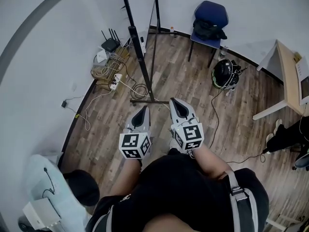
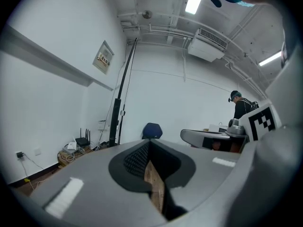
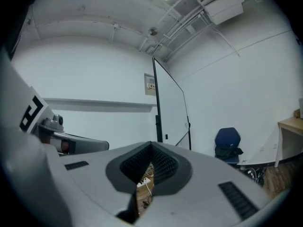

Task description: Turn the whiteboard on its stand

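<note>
**A:** Where is the whiteboard?

**B:** It is on the wooden floor, ahead of both grippers and close to the white wall. In the head view it shows almost edge-on. The dark upright of its stand rises steeply, and the foot bar lies flat on the boards just past the fingertips.

**A:** Is either gripper on it?

**B:** No. The left gripper and the right gripper are held side by side in front of the person's body. Both point toward the stand, clear of the upright.

**A:** And the fingers?

**B:** The left gripper's fingers are pressed together at the tips with nothing between them. Only a sliver of floor shows through the notch behind the pads. The right gripper's are the same: tips meeting, empty, with a strip of floor and cable visible through the notch.

**A:** What else is in the room?

**B:** A blue chair stands against the far wall with a dark bag on its seat. A router and a tangle of cables sit at the foot of the wall, left of the stand. A dark rounded thing that I cannot identify lies on the floor to the right. A pale wooden bench is at the right edge. In the left gripper view, another person stands well off.
</note>
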`<state>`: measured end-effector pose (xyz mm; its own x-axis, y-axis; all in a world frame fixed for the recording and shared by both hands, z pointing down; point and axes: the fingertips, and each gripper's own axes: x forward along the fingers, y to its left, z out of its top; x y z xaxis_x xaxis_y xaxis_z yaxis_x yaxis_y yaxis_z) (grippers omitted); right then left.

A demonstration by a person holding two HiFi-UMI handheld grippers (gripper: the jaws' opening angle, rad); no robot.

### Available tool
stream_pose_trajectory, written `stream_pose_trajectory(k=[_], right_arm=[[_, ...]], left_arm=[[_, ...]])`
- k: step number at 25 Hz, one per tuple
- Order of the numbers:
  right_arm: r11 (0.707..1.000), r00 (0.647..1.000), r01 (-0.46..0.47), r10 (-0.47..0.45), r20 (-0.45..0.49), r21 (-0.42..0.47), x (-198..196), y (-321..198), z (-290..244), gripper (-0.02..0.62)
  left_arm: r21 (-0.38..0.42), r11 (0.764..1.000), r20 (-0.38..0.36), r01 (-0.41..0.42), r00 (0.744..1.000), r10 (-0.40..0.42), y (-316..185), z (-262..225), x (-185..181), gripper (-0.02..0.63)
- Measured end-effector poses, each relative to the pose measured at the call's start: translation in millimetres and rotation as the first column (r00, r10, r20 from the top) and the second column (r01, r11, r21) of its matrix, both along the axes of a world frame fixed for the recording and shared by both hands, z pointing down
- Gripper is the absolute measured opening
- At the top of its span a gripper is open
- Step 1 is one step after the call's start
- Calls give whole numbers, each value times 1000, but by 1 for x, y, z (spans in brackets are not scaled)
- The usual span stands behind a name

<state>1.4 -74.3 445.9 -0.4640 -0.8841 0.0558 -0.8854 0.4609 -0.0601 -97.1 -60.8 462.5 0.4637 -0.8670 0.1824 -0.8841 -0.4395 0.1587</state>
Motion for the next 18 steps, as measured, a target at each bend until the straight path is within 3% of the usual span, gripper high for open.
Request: stream_pose_trajectory(k=[9,18], right_arm=[[1000,1000,23,-23,1,10,27,-72,-3,5],[994,994,109,-108,6,-6,37,-111,6,5]], left_arm=[[19,1000,35,-14,999,13,-74,-8,34,8],[-18,1000,70,18,997,-16,-116,6,54,8]])
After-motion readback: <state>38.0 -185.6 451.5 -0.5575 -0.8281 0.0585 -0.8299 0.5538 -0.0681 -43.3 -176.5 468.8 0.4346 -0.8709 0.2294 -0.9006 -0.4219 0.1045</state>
